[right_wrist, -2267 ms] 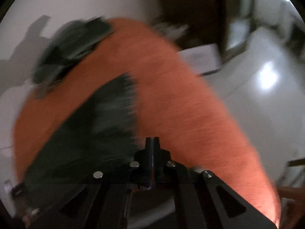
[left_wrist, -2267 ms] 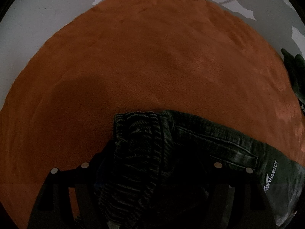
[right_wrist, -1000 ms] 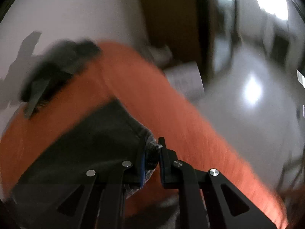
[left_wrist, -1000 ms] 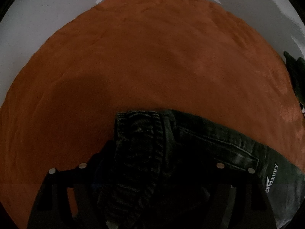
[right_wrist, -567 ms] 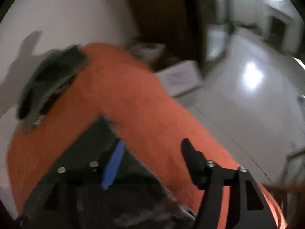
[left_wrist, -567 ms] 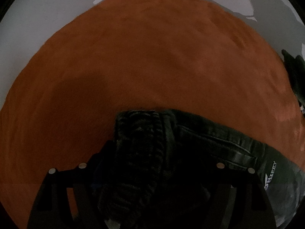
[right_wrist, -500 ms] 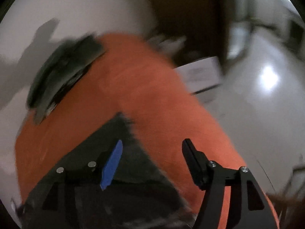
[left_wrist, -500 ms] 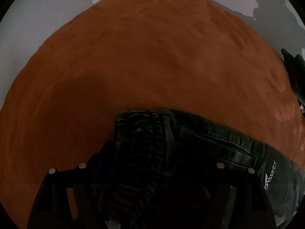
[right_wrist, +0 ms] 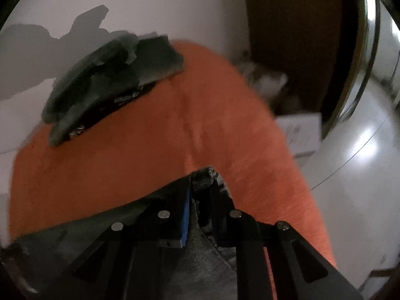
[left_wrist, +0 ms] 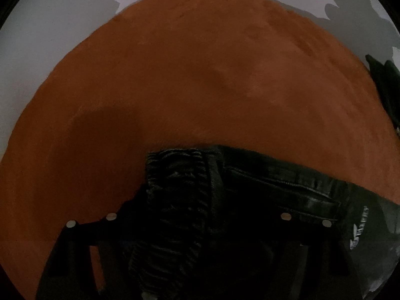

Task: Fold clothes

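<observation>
1. On the orange blanket point(left_wrist: 200, 75), a pair of dark green trousers point(left_wrist: 275, 182) is laid flat, its gathered waistband point(left_wrist: 175, 175) sitting right in front of the left tool point(left_wrist: 197, 225).
2. The left tool is buried under the waistband fabric; whether it is clamped on the cloth cannot be told, since its fingers are hidden in the dark.
3. The right tool point(right_wrist: 200, 210) is closed on a corner of the trousers point(right_wrist: 203, 175), the cloth being pinched between the blue-padded finger and the black one.
4. The two far ends seem to be held so that the garment can be kept taut and one end carried over the other.
5. Another dark garment point(right_wrist: 110, 75) is left bunched at the blanket's far edge, well apart, probably set aside so the working area is kept free.
</observation>
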A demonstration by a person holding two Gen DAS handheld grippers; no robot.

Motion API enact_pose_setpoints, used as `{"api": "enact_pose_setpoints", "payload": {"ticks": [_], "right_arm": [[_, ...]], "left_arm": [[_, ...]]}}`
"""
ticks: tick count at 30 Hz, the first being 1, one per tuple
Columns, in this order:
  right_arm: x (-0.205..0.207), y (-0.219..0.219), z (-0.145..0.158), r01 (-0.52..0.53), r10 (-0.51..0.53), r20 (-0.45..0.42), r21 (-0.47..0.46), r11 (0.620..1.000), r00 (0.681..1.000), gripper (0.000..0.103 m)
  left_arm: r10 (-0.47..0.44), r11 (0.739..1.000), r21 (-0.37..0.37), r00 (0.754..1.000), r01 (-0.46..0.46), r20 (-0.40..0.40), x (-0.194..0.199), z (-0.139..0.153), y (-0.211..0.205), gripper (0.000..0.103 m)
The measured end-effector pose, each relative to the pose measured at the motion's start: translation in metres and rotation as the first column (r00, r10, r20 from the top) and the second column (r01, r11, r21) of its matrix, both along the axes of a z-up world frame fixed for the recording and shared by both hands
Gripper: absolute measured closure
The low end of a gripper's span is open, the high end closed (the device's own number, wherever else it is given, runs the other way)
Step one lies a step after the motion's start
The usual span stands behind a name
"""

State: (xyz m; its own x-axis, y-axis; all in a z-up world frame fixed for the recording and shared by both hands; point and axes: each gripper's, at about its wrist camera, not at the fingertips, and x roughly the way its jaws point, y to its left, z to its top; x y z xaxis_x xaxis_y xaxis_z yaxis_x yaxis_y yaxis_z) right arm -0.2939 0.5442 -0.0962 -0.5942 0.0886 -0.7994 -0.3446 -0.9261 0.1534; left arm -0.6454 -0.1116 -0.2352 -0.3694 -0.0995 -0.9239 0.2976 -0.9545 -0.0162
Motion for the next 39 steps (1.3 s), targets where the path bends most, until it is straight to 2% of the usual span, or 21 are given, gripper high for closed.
{"api": "enact_pose_setpoints", "payload": {"ticks": [2,4,8,9,10,11,13,15,17,20,22,25,27,30,32,35,39], "right_arm": [[-0.021,0.006,-0.025,0.021,-0.019,0.083,-0.026,0.999,0.996,0.090],[-0.038,0.009,-0.043,0.021,-0.016,0.134,-0.037,0.999,0.991,0.090],[-0.054,0.007,-0.051,-0.007,0.007,0.179,0.002,1.000,0.984,0.086],[-0.055,0.010,-0.049,0.002,-0.001,0.178,-0.005,1.000,0.984,0.083],[-0.048,0.010,-0.041,0.016,-0.014,0.169,-0.006,1.000,0.986,0.070],[-0.039,0.012,-0.032,0.033,-0.033,0.158,0.002,0.999,0.987,0.059],[-0.015,0.018,-0.012,0.097,-0.095,0.111,-0.008,0.995,0.989,0.055],[0.017,0.019,0.005,0.109,-0.104,0.056,-0.091,0.990,0.993,0.055],[0.042,0.013,0.013,0.088,-0.082,0.054,-0.130,0.988,0.995,0.054],[0.081,-0.001,0.020,0.044,-0.036,0.065,-0.138,0.989,0.997,0.054],[0.104,-0.007,0.025,0.035,-0.026,0.073,-0.135,0.990,0.997,0.054],[0.121,-0.002,0.028,0.042,-0.028,0.089,-0.160,0.986,0.996,0.054],[0.129,0.004,0.028,0.047,-0.023,0.132,-0.181,0.982,0.991,0.054],[0.150,0.011,0.031,0.054,-0.013,0.140,-0.288,0.956,0.990,0.054],[0.165,0.009,0.034,0.049,-0.007,0.129,-0.320,0.946,0.992,0.054],[0.201,0.000,0.035,0.034,0.013,0.122,-0.375,0.927,0.993,0.054],[0.260,-0.014,0.021,0.045,0.007,0.104,-0.491,0.870,0.995,0.053]], "left_arm": [[0.001,1.000,0.005,1.000,-0.001,0.004,-0.013,0.001,-0.011,0.027],[0.002,1.000,0.005,1.000,-0.002,0.008,0.007,0.006,-0.007,0.026],[0.000,1.000,0.005,1.000,0.000,0.013,0.006,0.018,-0.011,0.026],[-0.001,1.000,0.007,1.000,0.001,0.013,0.033,0.030,-0.020,0.026],[0.000,1.000,0.011,1.000,0.000,0.015,0.052,0.040,-0.027,0.026],[0.002,1.000,0.016,1.000,-0.002,0.014,0.054,0.044,-0.026,0.026],[0.006,1.000,0.014,1.000,-0.006,-0.024,0.063,0.059,-0.024,0.026],[-0.011,0.999,0.030,0.999,0.012,-0.049,0.073,0.072,-0.020,0.026],[-0.037,0.998,0.051,0.997,0.041,-0.064,0.085,0.085,-0.014,0.026],[-0.066,0.996,0.051,0.996,0.069,-0.059,0.106,0.098,-0.003,0.026],[-0.049,0.996,0.066,0.997,0.053,-0.067,0.117,0.104,-0.009,0.026],[-0.023,0.995,0.090,0.997,0.030,-0.078,0.133,0.112,-0.016,0.026],[-0.006,0.994,0.106,0.996,0.015,-0.084,0.143,0.118,-0.021,0.026],[0.020,0.991,0.130,0.995,-0.007,-0.094,0.160,0.126,-0.029,0.026],[0.066,0.985,0.168,0.993,-0.050,-0.094,0.179,0.130,-0.041,0.026],[0.138,0.968,0.222,0.987,-0.118,-0.077,0.219,0.128,-0.063,0.026],[0.212,0.931,0.318,0.975,-0.181,-0.066,0.285,0.113,-0.084,0.026]]}}
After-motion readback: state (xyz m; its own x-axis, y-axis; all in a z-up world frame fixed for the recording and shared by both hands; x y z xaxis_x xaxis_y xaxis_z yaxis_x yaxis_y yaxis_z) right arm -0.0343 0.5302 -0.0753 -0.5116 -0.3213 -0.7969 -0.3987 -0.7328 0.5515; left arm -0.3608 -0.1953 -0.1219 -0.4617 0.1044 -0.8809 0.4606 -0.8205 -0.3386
